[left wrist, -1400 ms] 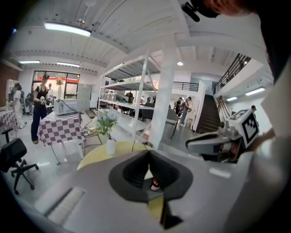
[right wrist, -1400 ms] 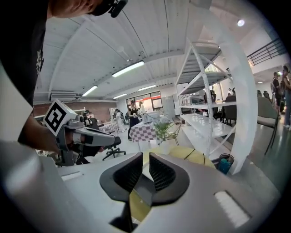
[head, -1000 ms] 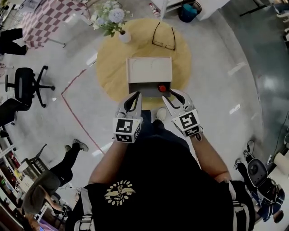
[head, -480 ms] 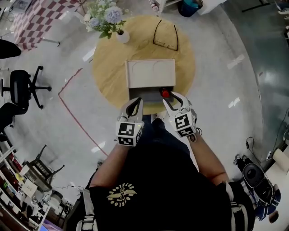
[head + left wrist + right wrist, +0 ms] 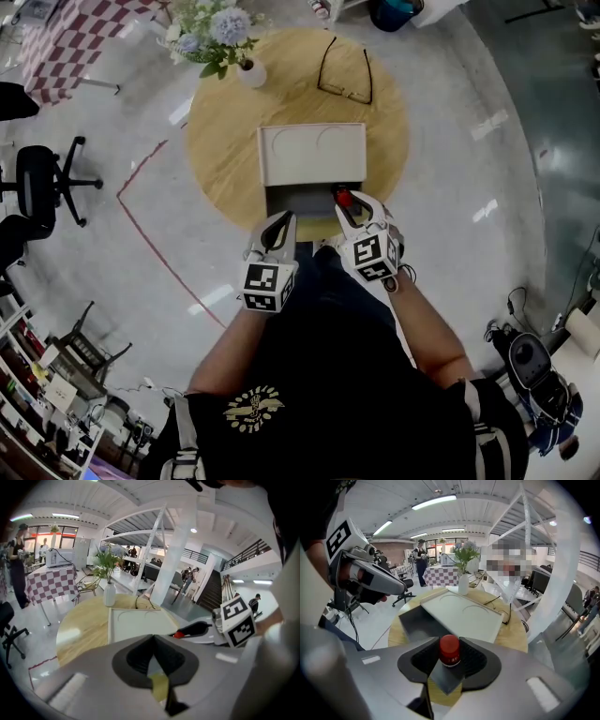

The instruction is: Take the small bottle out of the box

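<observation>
Right gripper (image 5: 351,204) fingers have just been opening and are straddling the red-capped small bottle (image 5: 450,649), released, not clamping it. Bottle is standing in the near-right corner of the open grey box (image 5: 298,200) on the round wooden worktop (image 5: 225,141). Left gripper (image 5: 278,225) fingers are sitting clenched together, empty, near the box's front edge.

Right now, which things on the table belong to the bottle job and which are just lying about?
Part of the job: small bottle, red-capped; the open box it stands in.
Just lying about: vase of flowers; black glasses, both on the round table beyond the box.
</observation>
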Motion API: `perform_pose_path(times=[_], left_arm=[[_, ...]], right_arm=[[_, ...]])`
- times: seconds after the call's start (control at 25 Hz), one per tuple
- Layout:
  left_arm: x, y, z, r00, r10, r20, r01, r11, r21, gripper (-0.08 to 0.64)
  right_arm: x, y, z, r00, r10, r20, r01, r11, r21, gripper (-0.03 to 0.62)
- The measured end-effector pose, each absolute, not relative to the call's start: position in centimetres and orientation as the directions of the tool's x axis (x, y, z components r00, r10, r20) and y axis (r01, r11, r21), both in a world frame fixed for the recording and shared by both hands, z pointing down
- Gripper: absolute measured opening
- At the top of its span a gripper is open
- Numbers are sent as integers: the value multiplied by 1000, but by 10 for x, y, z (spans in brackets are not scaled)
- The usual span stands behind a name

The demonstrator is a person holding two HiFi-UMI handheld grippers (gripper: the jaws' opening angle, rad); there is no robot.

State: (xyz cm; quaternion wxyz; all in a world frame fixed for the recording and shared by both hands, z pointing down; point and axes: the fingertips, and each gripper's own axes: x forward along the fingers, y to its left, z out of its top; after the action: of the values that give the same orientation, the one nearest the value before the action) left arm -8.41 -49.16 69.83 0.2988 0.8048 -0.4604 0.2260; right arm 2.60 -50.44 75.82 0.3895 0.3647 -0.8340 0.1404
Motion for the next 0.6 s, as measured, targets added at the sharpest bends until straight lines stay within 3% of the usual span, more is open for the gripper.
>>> perform_pose_path(times=[0.24, 0.6], left_arm=[[-78, -497, 682, 482, -629, 610, -873, -409, 267, 0], [-77, -501, 619, 489, -691, 532, -871, -426, 246, 0]], right_arm=[[26, -507, 747, -458, -486, 744, -699, 714, 36, 138], [23, -505, 665, -519, -490, 701, -667, 744, 26, 138]])
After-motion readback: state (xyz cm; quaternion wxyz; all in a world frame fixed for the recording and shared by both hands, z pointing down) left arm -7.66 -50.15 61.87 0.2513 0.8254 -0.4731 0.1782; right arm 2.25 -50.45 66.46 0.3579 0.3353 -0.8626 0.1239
